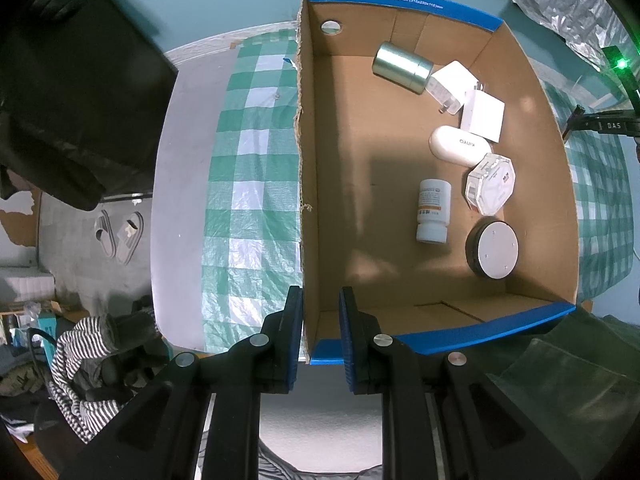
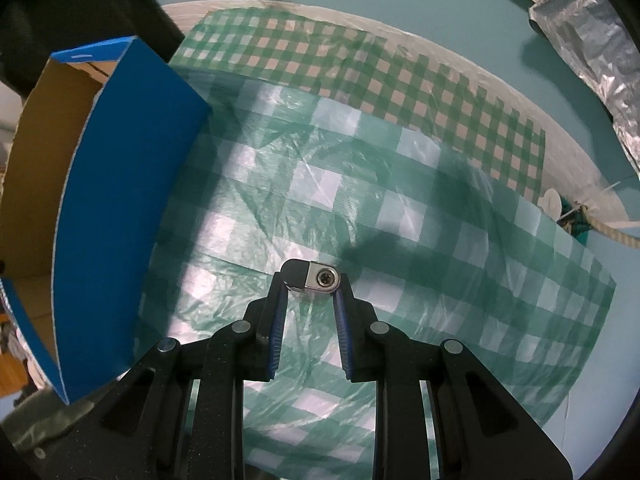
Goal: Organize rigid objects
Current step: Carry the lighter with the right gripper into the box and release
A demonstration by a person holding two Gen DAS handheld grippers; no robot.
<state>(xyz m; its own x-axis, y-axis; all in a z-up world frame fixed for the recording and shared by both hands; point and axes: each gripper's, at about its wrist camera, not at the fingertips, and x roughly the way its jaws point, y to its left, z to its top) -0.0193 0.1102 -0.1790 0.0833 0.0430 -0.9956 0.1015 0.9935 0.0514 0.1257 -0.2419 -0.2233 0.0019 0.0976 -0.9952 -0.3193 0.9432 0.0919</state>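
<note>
Cardboard box (image 1: 344,184) with blue rims sits on a green checked cloth (image 1: 248,184); the left gripper (image 1: 320,336) straddles its torn left wall near the close corner, jaws drawn in with one pad on each side of the wall, though whether they actually press the cardboard is hard to say. Inside, along the right side, lie a metal tin (image 1: 402,66), two white chargers (image 1: 452,86) (image 1: 482,116), a white oval case (image 1: 460,146), an octagonal box (image 1: 491,184), a white pill bottle (image 1: 433,211) on its side and a round black puck (image 1: 492,250). The chargers overlap and their prongs are small and unclear.

Over the cloth (image 2: 400,208) to the right of the box (image 2: 116,200), the right gripper (image 2: 310,286) is closed on a small black-and-silver clip (image 2: 311,279) with a screw head, held at the fingertips above the cloth. The clip's underside is hidden and the cloth below is blurred.

Around: silver foil (image 2: 592,52) at upper right, a rope (image 2: 608,232) cut off at the right edge, slippers (image 1: 120,236) and striped fabric (image 1: 84,376) down on the floor, and a dark shape (image 1: 76,80) at upper left that cannot be identified
</note>
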